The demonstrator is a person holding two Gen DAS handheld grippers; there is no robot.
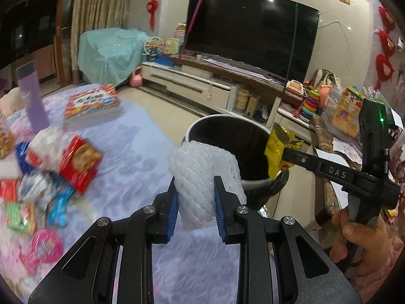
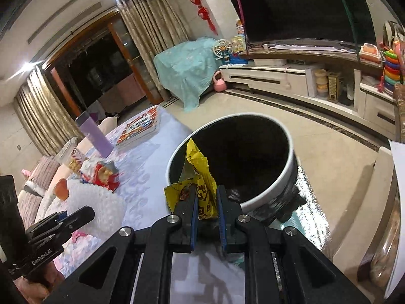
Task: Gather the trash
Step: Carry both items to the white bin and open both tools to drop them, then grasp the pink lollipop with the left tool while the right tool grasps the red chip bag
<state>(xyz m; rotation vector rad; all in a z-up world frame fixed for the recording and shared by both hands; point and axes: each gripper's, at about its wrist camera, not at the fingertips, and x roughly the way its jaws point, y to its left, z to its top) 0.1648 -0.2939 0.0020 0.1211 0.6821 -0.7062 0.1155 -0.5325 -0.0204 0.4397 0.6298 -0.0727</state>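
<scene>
Lavender cloth (image 1: pixel 131 152) covers the table, and beyond it a dark television (image 1: pixel 250 33) hangs above a pale cabinet. Snack packets (image 1: pixel 78 167) and boxes lie scattered at about nine o'clock from where the left tool points, blurred in its view. A bin (image 2: pixel 283 177) with a pale rim and a black liner stands at the table's edge, at roughly one o'clock from the left gripper (image 1: pixel 195 202) and dead ahead at twelve o'clock from the right gripper (image 2: pixel 207 207).

Both tools are loaded. The left gripper's blue pads are closed narrowly on a white foam net (image 1: pixel 202 174), the ribbed sleeve bulging above and below the pinch. The right gripper's pads clamp a crumpled yellow wrapper (image 2: pixel 200 177) by its lower part, and the free end stands up against the bin's mouth. In the left view that wrapper sits right at the rim, at about three o'clock of the opening, while the foam is near the rim on the table side.

I'd judge both pieces feather-light. The foam is soft and springy, so it squashes under the pads and should pop back when freed; a hold across its middle, as now, seems safest. The wrapper looks thin, crackly and slick, apt to cling or flutter sideways, so it wants letting go well over the opening.
</scene>
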